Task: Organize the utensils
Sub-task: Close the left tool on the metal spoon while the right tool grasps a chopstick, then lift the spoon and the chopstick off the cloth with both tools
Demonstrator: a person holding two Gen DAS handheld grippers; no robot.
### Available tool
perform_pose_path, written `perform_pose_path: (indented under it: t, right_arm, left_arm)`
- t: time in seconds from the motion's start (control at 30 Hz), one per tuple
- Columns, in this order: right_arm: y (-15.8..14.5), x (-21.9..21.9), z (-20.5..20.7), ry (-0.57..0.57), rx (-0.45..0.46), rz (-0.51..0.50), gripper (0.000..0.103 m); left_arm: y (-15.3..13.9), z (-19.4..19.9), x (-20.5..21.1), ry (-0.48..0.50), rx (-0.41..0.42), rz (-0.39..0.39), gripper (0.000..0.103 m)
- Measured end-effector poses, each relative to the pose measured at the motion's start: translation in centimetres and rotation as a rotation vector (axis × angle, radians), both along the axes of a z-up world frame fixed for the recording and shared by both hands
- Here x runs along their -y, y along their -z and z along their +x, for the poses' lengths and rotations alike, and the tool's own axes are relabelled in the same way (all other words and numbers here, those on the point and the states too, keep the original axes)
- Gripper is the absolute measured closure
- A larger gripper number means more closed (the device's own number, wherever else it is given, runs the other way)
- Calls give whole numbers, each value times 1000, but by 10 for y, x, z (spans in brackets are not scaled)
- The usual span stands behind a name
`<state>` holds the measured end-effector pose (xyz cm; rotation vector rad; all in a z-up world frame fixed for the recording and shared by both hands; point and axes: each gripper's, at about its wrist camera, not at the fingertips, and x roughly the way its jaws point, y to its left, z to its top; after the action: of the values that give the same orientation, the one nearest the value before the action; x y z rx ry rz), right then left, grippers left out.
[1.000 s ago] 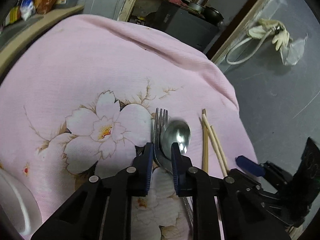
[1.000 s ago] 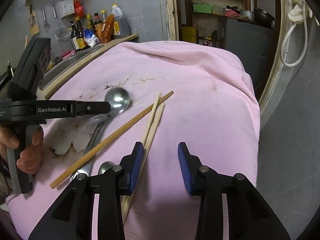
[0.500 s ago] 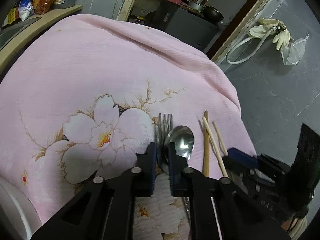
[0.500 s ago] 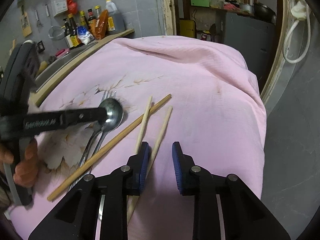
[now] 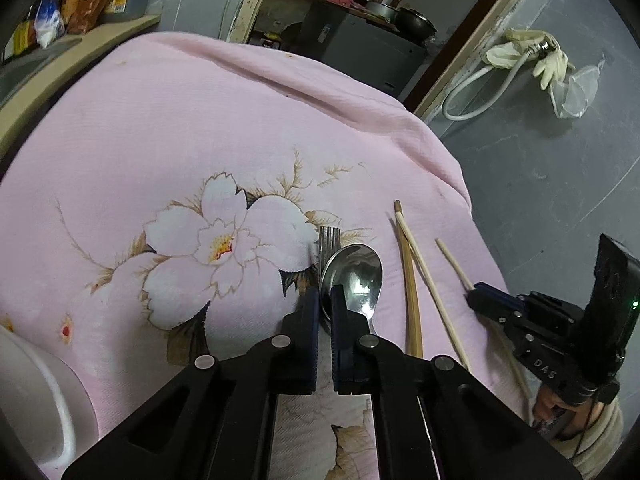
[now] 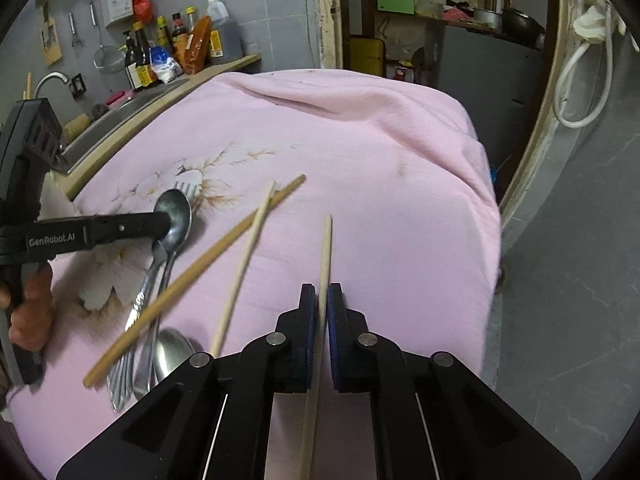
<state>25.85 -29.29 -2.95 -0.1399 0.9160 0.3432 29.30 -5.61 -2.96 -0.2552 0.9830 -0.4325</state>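
On the pink flowered cloth (image 5: 200,120) lie a steel spoon (image 5: 354,276), a fork (image 5: 329,238) beside it, and several chopsticks (image 5: 412,280). My left gripper (image 5: 326,300) is shut on the edge of the spoon's bowl; it also shows in the right wrist view (image 6: 160,222) at the spoon (image 6: 176,216). My right gripper (image 6: 323,300) is shut on a pale chopstick (image 6: 325,256) that points away from me; it shows in the left wrist view (image 5: 480,298) at the right. A second spoon (image 6: 170,354) and a second fork (image 6: 120,380) lie near the cloth's front.
A white bowl (image 5: 36,392) sits at the cloth's left front. A counter with a sink and sauce bottles (image 6: 176,52) runs along the left. The cloth's right edge (image 6: 492,216) drops to a grey floor. A dark cabinet (image 6: 480,64) stands behind.
Both grippers have closed: the left on the spoon's bowl, the right on the pale chopstick, which has shifted to the right, apart from the other chopsticks.
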Motion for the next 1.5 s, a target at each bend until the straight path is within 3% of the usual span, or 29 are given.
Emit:
perform_pose_path:
  t: [0.27,0.6,0.77,0.93,1.1,1.37,1.5]
  right_arm:
    - [2,1,10,-3,-18,36,96]
    - [6,-20,39,-54,-72,-52,91]
    - [3,-26,39,-65,-94,-98,99]
    - [-1,-8,23,-29,-102,57,100]
    - [-2,-3,15,-17,-113,93,99]
    - [0,-22,25,-101,-153,-47,96]
    - [2,-32,26,-121,-159,-125,97]
  left_arm:
    - [-1,1,2,-26,34,41,99]
    - [-3,2,10,8,84,52,103]
    - [-3,3,11,18,84,43,103]
    - [-1,6,5,18,52,15,103]
    - [3,8,6,45,14,24,102]
    - [6,14,7,63,-2,-3,102]
    - [3,8,10,65,30,16,103]
